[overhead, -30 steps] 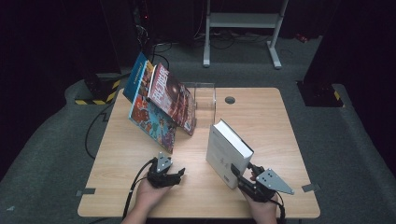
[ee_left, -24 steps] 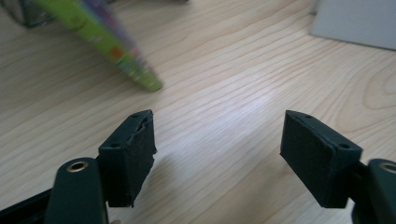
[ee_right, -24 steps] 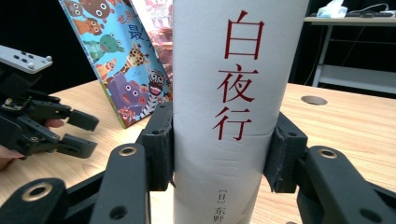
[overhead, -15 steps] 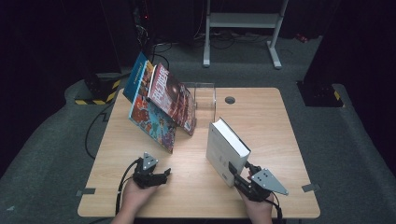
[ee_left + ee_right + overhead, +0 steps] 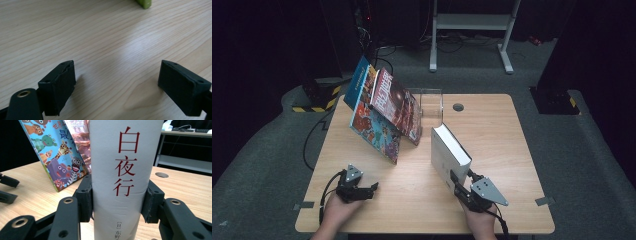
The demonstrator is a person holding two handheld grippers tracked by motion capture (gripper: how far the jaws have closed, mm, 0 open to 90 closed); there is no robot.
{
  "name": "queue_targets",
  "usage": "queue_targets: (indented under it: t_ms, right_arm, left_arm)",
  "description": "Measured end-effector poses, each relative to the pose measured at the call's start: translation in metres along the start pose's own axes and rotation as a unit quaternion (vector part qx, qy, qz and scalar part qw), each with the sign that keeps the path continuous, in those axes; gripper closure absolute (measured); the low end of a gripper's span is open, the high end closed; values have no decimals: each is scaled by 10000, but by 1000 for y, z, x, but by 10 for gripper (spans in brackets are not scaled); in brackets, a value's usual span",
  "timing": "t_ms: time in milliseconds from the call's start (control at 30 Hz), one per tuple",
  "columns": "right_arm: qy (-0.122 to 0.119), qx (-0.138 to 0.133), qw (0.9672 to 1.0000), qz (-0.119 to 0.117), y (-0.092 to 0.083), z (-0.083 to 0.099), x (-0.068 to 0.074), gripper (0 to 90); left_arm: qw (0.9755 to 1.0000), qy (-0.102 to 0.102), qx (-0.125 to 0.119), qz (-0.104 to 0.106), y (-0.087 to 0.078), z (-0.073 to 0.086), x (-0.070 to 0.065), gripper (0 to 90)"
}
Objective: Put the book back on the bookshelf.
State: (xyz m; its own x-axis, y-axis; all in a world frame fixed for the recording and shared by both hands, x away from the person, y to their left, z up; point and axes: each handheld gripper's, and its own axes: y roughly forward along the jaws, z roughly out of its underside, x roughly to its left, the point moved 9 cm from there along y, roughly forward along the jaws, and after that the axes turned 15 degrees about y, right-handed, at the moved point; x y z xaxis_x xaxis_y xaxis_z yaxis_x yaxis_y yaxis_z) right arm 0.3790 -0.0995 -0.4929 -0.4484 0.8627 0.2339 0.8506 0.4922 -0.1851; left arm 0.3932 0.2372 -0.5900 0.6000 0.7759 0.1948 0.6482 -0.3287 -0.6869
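A thick white book (image 5: 449, 152) stands upright on the wooden table (image 5: 492, 130), its spine with red characters (image 5: 123, 160) facing me. My right gripper (image 5: 460, 181) is shut on that spine low down, one pad on each side (image 5: 85, 195). My left gripper (image 5: 372, 189) hovers low over bare wood near the front left edge. Its jaws have just been opening and stand wide apart (image 5: 117, 82) with nothing between them.
Three colourful books (image 5: 379, 125) lean leftward against a clear plastic stand (image 5: 432, 102) at the table's back left. A green corner of one book (image 5: 144, 3) shows ahead of the left gripper. A round cable hole (image 5: 458, 107) sits at the back.
My left hand has slid left along the front edge, away from the white book, and its jaws look wider. The right gripper and the book shifted slightly left.
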Motion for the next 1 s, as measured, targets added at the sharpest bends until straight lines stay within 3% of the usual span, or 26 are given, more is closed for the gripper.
queue_targets:
  t_ms: [367,500,1000]
  right_arm:
    - [160,372,9991,100,9,-6,-1,502]
    - [240,487,9984,140,10,-11,2,455]
    - [253,528,9978,305,14,-29,7,360]
  left_arm:
    - [9998,-127,-38,-140,-2,2,1,147]
    - [9998,-122,-38,-135,-2,2,1,150]
    - [9992,-275,16,-300,-2,4,5,146]
